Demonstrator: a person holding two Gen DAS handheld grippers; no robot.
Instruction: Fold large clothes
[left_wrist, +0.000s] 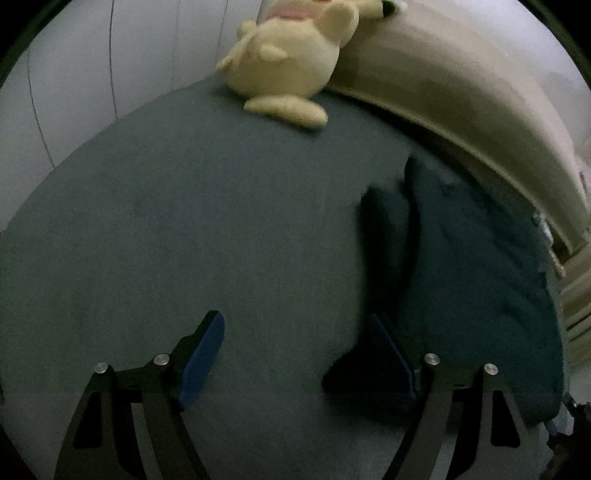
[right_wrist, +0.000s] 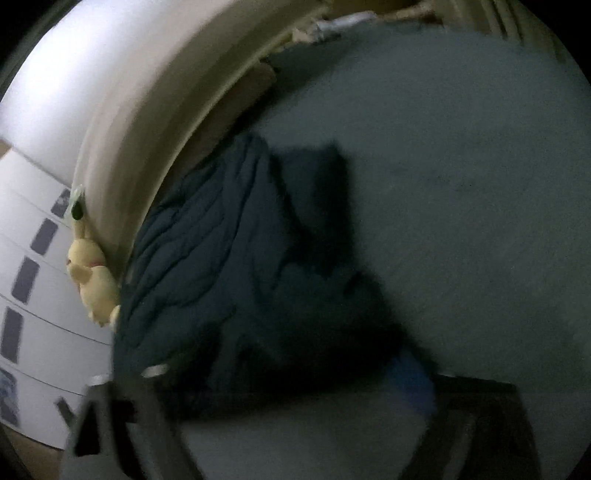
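That dark teal garment (left_wrist: 480, 295) is bunched on the bed (left_wrist: 184, 240) near the headboard (left_wrist: 461, 92), and it looks soft and floppy, so pinch a hem or corner. Your left gripper (left_wrist: 295, 354) has its jaws apart and empty; the right gripper (right_wrist: 295, 398) is too blurred to tell.

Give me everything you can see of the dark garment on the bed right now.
The dark teal garment is soft, wrinkled cloth, lying rumpled and unfolded on the grey-blue bed sheet, close along the beige headboard. A darker flap or sleeve sticks out toward the open sheet. In the left wrist view it runs behind one finger of the left gripper; contact is unclear. The yellow plush toy sits apart.
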